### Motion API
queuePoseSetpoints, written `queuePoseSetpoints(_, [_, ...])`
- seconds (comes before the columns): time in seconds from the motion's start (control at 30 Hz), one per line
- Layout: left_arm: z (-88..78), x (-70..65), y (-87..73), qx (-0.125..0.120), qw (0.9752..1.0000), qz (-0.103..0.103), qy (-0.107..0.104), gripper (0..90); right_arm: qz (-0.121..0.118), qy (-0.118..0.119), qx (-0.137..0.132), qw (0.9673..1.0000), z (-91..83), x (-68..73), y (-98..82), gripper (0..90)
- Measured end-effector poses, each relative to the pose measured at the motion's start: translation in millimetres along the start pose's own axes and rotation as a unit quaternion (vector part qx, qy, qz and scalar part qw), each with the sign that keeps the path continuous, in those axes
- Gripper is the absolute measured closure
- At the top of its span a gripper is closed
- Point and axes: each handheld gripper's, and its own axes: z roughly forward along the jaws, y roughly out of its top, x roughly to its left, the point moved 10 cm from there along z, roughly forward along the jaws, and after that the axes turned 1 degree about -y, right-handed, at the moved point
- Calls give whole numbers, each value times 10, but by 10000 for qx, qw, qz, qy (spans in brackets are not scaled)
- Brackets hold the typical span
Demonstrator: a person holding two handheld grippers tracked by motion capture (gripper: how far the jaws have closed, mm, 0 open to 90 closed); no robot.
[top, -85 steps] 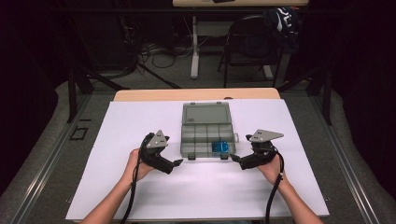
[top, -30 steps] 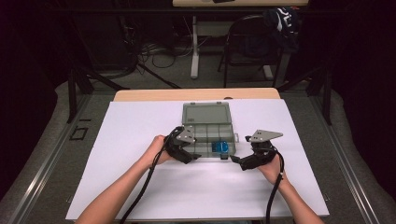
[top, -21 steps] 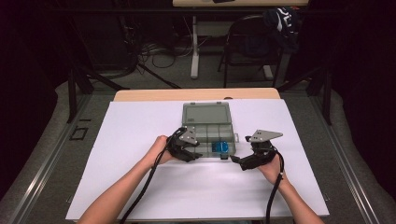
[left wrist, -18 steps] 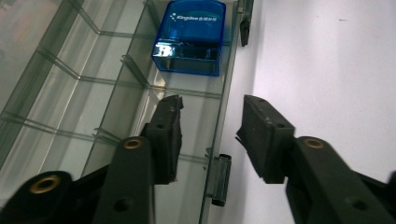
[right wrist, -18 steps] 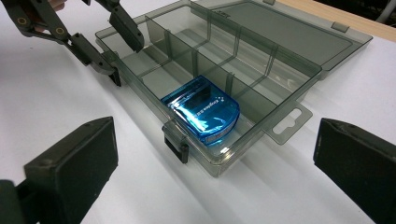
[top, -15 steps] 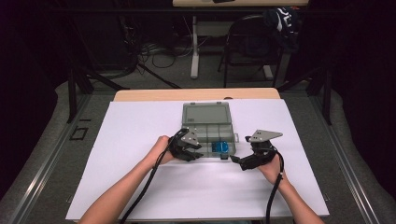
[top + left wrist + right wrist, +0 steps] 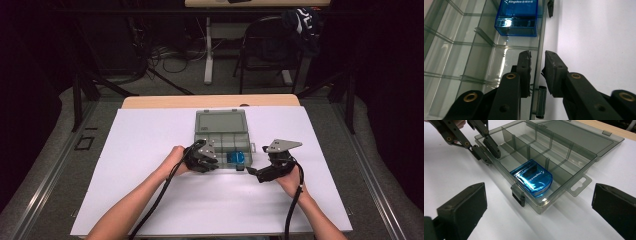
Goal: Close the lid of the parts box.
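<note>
A smoky clear compartment box (image 7: 221, 125) lies open on the white table, its lid folded back. A blue translucent case (image 7: 236, 157) sits in a front compartment (image 7: 532, 178) and appears again ahead in the left gripper view (image 7: 516, 15). My left gripper (image 7: 212, 163) straddles the box's front wall (image 7: 539, 50), with one jaw inside and one outside. Its jaws (image 7: 537, 56) have just been closing, and thin gaps remain on both sides of the wall. My right gripper (image 7: 252, 173) rests at the box's front right corner, its jaws (image 7: 540, 202) wide open and holding nothing.
A white sheet (image 7: 150, 150) covers the table, with a wooden edge (image 7: 210, 101) at the back. The box's latch tab (image 7: 518, 195) and hang tab (image 7: 577, 184) stick out at its front. Chairs and cables stand on the floor beyond.
My left hand has moved right from beside the box to its front left wall, and the jaws have narrowed around that wall. The right hand has stayed where it was.
</note>
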Motion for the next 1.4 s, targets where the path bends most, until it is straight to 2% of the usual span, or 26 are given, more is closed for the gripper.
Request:
queuePoseSetpoints(0.33, [12, 14, 1, 85, 9993, 360, 107, 809, 13, -24, 28, 10000, 7, -7, -9, 0])
queuePoseSetpoints(0.73, [8, 22, -11, -9, 9968, 795, -98, 838, 19, -25, 71, 10000, 14, -10, -20, 0])
queuePoseSetpoints(0.93, [12, 18, -12, -61, 9959, 889, -133, 843, 28, -54, 82, 9999, 15, -18, -23, 0])
queuePoseSetpoints(1.2, [16, 21, -14, -136, 9942, 1038, -231, 847, 62, -273, 93, 9996, 21, -75, -10, 0])
queuePoseSetpoints(1.27, [17, 20, -13, -150, 9937, 1082, -245, 847, 38, -393, -26, 9992, 13, -94, 20, 0])
queuePoseSetpoints(1.4, [16, 25, -15, -141, 9930, 1145, -261, 847, 26, -508, -49, 9987, 22, -130, 63, 0])
